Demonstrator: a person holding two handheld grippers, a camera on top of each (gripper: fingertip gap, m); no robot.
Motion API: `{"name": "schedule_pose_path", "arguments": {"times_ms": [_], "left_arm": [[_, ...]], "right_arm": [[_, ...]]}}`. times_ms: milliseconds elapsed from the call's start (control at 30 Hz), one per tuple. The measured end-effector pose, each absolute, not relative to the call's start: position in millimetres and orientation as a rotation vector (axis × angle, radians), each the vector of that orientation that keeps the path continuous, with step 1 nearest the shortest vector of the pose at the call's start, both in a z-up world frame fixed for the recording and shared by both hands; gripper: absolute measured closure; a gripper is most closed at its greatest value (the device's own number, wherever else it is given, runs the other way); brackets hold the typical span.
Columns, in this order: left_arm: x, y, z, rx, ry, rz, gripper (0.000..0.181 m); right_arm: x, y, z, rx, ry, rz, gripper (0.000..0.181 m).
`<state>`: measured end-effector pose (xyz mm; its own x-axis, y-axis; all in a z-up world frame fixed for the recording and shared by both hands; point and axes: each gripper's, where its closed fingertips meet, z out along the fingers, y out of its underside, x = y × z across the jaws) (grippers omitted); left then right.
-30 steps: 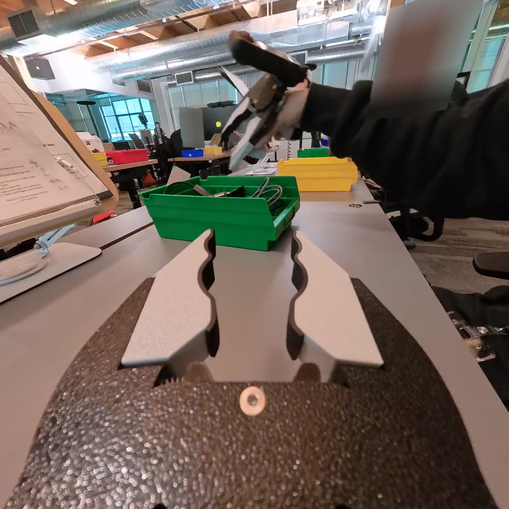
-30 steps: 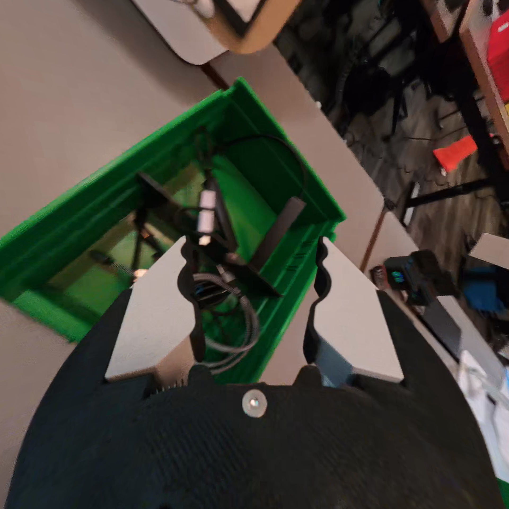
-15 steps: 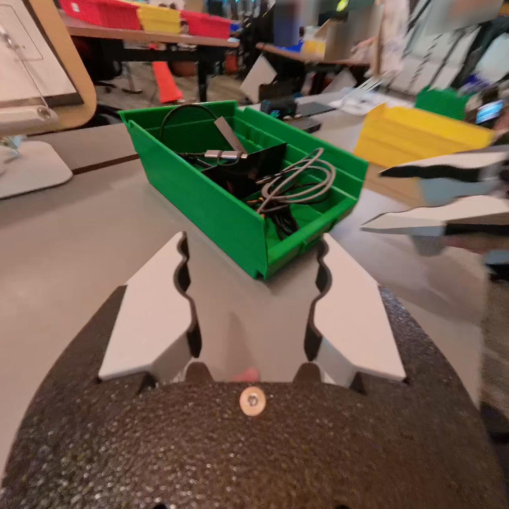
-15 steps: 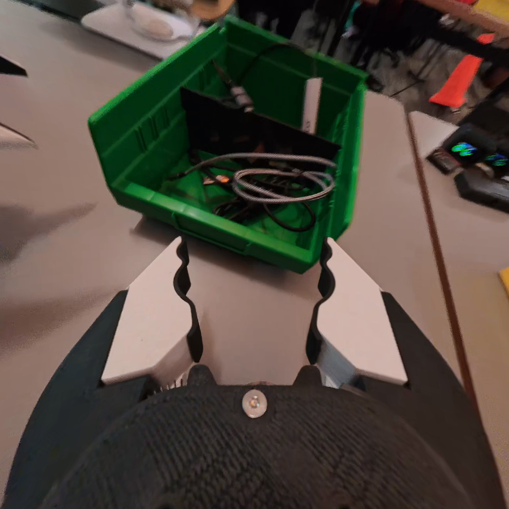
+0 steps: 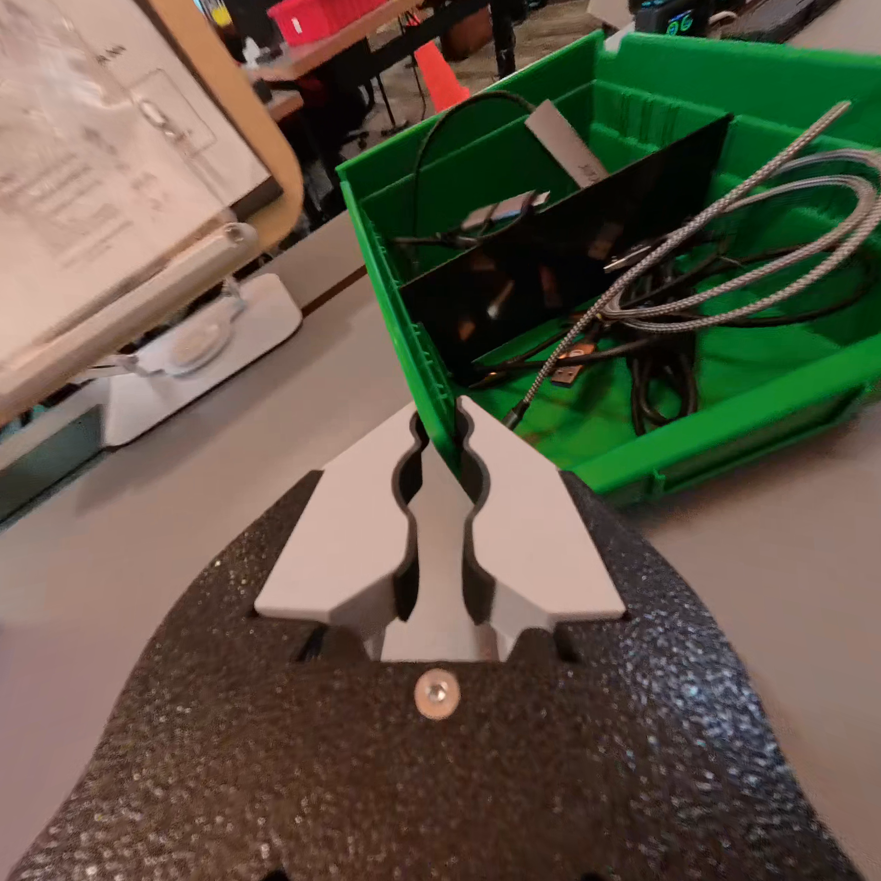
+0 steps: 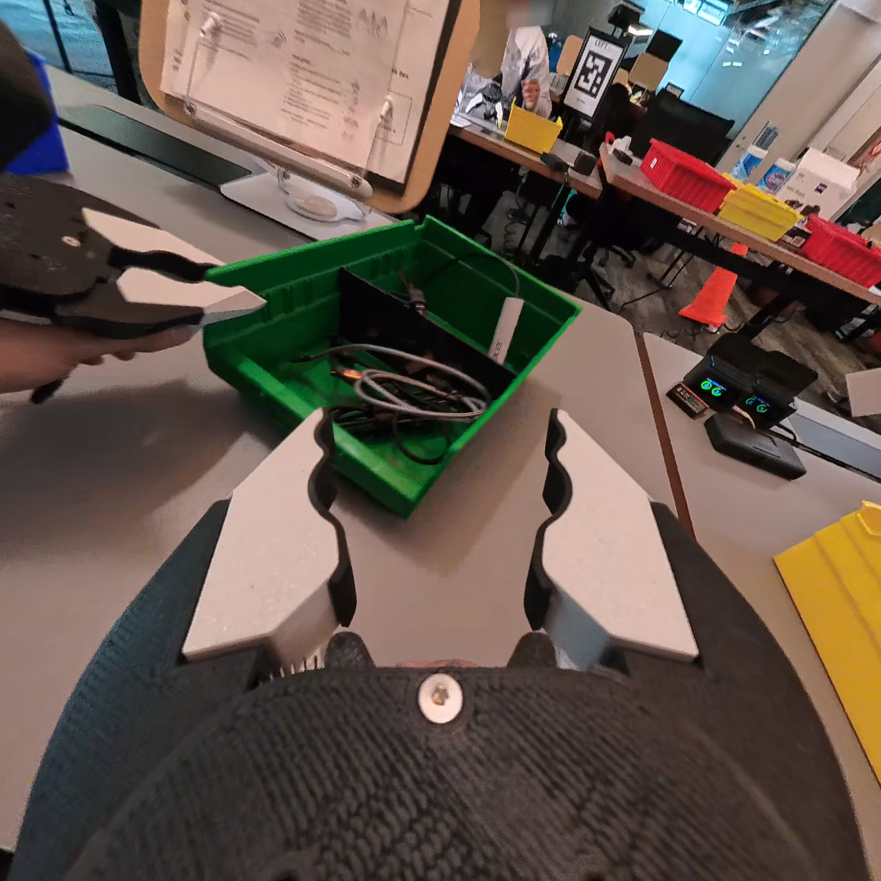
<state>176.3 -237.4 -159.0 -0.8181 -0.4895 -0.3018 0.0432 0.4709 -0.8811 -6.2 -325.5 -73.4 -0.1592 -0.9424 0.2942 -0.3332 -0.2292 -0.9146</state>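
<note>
The grey bench [image 6: 119,476] carries a green plastic bin [image 5: 715,443], tipped up at its left wall compared with half a second ago, when it sat flat. The left tongs [image 5: 441,419], then spread and short of it, now pinch that ribbed wall, so the bin is gripped. The right tongs [image 6: 436,424] hang spread and empty just near of it. Inside lie a black divider [image 6: 381,310], a coiled braided cable [image 6: 419,395] and a white stick [image 6: 505,329].

Printed sheets [image 6: 305,71] are standing on a board holder at the tabletop's far edge, their lines blurred. A white stick [image 6: 504,329] leaning in the green bin [image 6: 381,481] is bearing small lettering. A black-and-white square-code sign [image 6: 593,71] is standing farther back.
</note>
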Motion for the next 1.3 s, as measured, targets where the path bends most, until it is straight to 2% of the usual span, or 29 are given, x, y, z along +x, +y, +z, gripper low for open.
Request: {"name": "schedule_pose_path", "arguments": {"times_ms": [167,367,500,600,700,933,1167,1233,1300], "left_arm": [[184,-165,-157,-0.27,2.121,-1.401,0.174],[177,-39,-155,-0.419,2.059,-1.535,0.178],[183,37,-152,-0.502,1.957,-1.484,0.176],[193,62,-152,-0.483,1.937,-1.446,0.175],[195,73,-151,-0.499,1.912,-1.426,0.176],[189,86,-150,-0.444,1.869,-1.37,0.176],[196,102,-147,-0.542,1.864,-1.427,0.178],[199,108,-145,-0.576,1.85,-1.446,0.178],[201,113,-145,-0.598,1.853,-1.455,0.178]], "right_arm": [[7,-297,-71,-1.553,1.393,-1.329,0.093],[54,-191,-50,-1.526,1.159,-1.041,0.093],[127,-97,-15,-1.538,1.028,-0.857,0.091],[202,-34,11,-1.501,1.039,-0.741,0.077],[276,23,15,-1.408,1.153,-0.532,0.084],[391,72,-79,-1.459,1.546,-0.414,0.086],[420,94,-172,-1.669,1.761,-0.438,0.095],[415,105,-198,-1.785,1.78,-0.38,0.09],[413,101,-211,-1.858,1.787,-0.424,0.117]]}}
